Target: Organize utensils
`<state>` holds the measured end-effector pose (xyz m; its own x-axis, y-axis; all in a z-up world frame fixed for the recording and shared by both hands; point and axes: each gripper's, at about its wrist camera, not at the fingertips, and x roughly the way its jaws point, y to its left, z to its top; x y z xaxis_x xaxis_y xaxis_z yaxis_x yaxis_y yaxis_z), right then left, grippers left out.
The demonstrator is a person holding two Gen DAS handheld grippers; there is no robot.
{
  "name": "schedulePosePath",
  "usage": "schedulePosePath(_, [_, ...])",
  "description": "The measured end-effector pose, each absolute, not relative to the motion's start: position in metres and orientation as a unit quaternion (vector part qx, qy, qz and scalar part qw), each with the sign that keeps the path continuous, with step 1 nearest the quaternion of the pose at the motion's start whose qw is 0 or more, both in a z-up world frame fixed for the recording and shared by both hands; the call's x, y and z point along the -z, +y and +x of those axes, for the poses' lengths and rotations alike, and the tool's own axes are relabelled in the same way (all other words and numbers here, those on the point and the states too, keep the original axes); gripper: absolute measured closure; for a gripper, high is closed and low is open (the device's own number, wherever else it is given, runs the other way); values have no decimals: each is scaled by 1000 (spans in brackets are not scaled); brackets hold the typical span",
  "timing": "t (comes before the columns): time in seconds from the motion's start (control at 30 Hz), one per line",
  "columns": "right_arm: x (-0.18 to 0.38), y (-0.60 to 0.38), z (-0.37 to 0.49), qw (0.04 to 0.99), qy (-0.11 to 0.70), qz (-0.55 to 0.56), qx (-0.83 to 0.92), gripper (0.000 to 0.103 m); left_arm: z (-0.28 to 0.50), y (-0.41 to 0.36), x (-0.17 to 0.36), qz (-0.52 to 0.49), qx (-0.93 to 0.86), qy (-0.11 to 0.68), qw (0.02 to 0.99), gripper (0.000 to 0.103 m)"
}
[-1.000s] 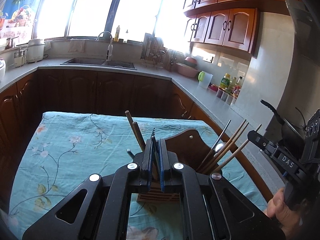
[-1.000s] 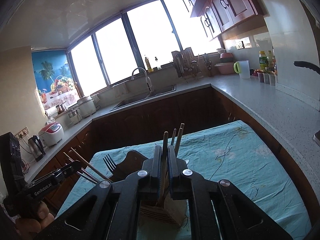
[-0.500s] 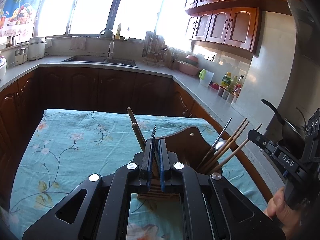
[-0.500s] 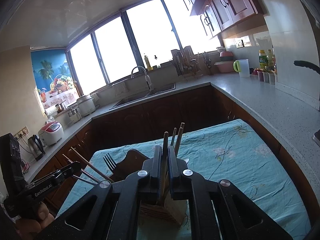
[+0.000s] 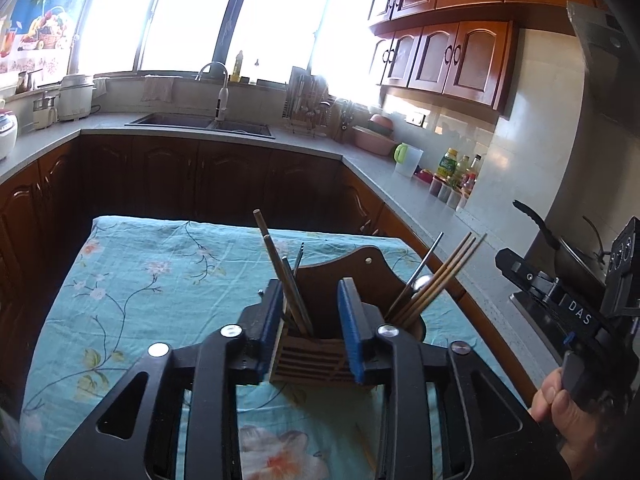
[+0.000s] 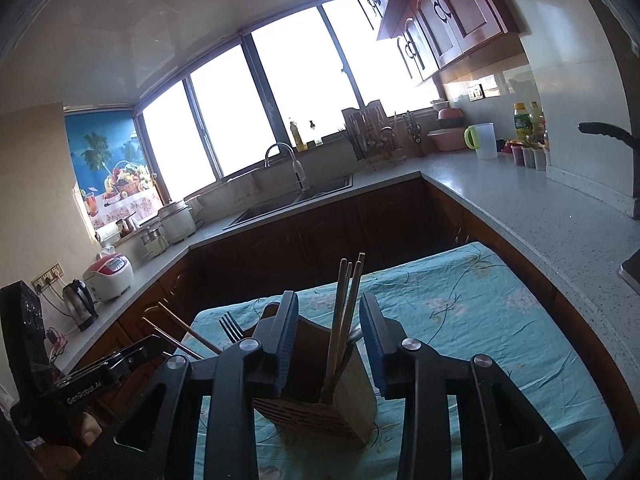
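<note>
A wooden utensil holder (image 5: 308, 360) stands on a table with a teal floral cloth (image 5: 140, 280). Chopsticks and a fork stand in its left compartment (image 5: 286, 280); more chopsticks and a metal spoon lean in the right one (image 5: 436, 280). My left gripper (image 5: 310, 316) is open, its blue pads either side of the left-compartment chopsticks. In the right wrist view the holder (image 6: 340, 396) sits between the open fingers of my right gripper (image 6: 330, 344), with chopsticks (image 6: 346, 308) standing between the pads. A fork (image 6: 230, 326) shows to the left. Neither gripper holds anything.
The other hand-held gripper shows at the right edge of the left view (image 5: 568, 312) and at the lower left of the right view (image 6: 92, 380). Dark cabinets, a grey counter with a sink (image 5: 200, 122), bottles (image 5: 452, 168) and a stove pan (image 5: 560, 248) surround the table.
Both grippers were shut around chopsticks in the holder; now both have opened and the chopsticks stand free in the holder.
</note>
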<state>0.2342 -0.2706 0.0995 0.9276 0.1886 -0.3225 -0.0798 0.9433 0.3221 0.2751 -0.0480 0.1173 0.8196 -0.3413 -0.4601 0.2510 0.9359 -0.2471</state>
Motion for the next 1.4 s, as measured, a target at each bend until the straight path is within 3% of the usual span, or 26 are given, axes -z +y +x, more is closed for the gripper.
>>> schedulePosePath(0.07, [-100,-272,228,970,174,156,-71,54,267,-45,-115,-89,152,255,951,64])
schedulePosePath(0.2, [-96,-275,215,970,170,161,-69,38,253,-33,-105,-93,135,259,952,51])
schedulePosePath(0.33, [-83,-279,204,966,179,174,-71,23,243,-19,-89,-109,123,278,947,48])
schedulePosePath(0.57, [-62,-280,184,960,196,186,-75,16,220,-5,-68,-124,101,295,942,38])
schedulePosePath(1.07, [-19,-271,118,951,232,189,-78,15,153,9,-31,-137,100,323,931,37])
schedulePosePath(1.4, [-15,-261,72,958,210,175,-84,11,103,12,-15,-124,87,320,935,34])
